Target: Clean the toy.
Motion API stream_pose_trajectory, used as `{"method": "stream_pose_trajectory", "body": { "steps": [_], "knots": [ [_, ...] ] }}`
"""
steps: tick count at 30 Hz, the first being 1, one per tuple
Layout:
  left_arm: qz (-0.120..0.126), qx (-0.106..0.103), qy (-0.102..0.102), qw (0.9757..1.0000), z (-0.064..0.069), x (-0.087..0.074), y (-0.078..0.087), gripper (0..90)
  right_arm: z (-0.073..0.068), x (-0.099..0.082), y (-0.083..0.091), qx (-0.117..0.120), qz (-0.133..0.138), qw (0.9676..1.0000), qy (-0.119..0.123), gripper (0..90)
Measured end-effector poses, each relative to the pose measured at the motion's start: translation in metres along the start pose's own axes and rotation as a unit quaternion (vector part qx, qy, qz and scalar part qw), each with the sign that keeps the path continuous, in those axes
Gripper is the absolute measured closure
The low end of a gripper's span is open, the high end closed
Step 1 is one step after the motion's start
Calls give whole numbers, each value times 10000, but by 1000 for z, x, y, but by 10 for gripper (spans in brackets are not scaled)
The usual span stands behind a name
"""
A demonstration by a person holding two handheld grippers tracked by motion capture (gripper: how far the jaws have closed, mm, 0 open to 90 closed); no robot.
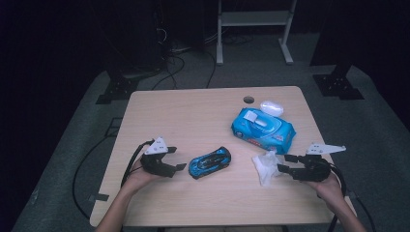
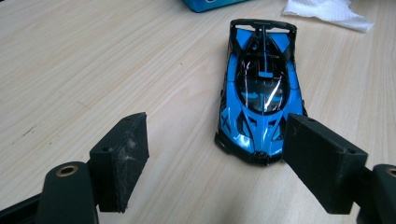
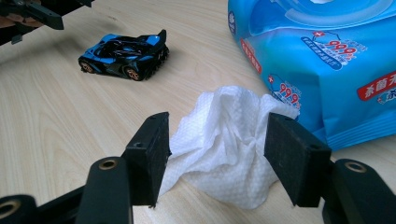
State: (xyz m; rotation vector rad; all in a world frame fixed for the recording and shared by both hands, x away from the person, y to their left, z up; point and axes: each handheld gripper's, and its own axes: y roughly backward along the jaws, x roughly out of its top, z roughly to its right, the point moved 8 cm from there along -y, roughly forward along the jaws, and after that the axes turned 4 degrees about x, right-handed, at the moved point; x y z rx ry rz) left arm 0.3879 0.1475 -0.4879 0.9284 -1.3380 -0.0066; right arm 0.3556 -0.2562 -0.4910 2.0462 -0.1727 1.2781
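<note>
The left hand-held gripper (image 2: 215, 154) stands wide open and empty, the nose of the small blue-and-black toy racing car (image 2: 261, 93) just ahead. Right of that car, the right hand-held gripper (image 3: 217, 149) brackets the crumpled white wet wipe (image 3: 224, 144), its jaws apart and not visibly pinching. Looks like the pick-up stage: next, each must close squarely on its item.

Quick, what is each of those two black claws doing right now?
Left gripper: open, holds nothing; blue and black toy car just ahead.
Right gripper: open, crumpled white wet wipe between its jaws, not clamped.
</note>
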Motion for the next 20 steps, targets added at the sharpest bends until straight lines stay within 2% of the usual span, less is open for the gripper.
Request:
{"method": "stream_pose_trajectory", "body": {
  "steps": [9, 20],
  "knots": [
    [45, 55, 48, 10000, -1, -7, 12, 198, -2, 1, -1, -14, -6, 10000, 50, 376],
    [73, 139, 246, 9996, -2, -23, 15, 184, -3, 0, -2, -20, 182, 9998, -7, 346]
  ]
}}
